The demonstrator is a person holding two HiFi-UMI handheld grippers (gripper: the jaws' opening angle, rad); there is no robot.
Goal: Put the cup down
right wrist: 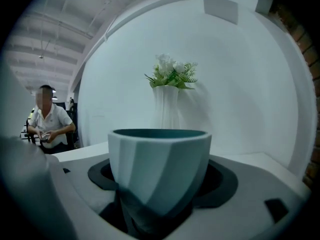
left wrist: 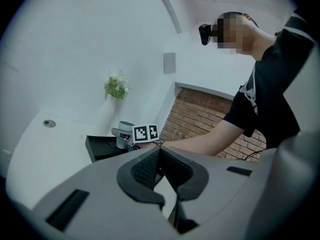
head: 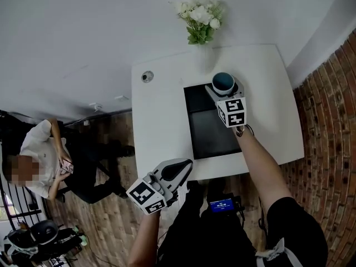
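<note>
Flowers (head: 200, 16), black tray (head: 214, 132), white table (head: 161, 127)

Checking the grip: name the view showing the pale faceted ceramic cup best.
Right gripper view: the pale faceted ceramic cup fills the frame, side-on. Head view shows only its teal rim from above; left gripper view shows it tiny, far off.

My left gripper (head: 186, 164) and right gripper (head: 222, 87): pale grey, black-padded, each bearing a black-and-white marker cube (head: 231, 111). I wear a black short-sleeved shirt (head: 292, 221), a dark wristband (head: 240, 131) behind the right cube.
</note>
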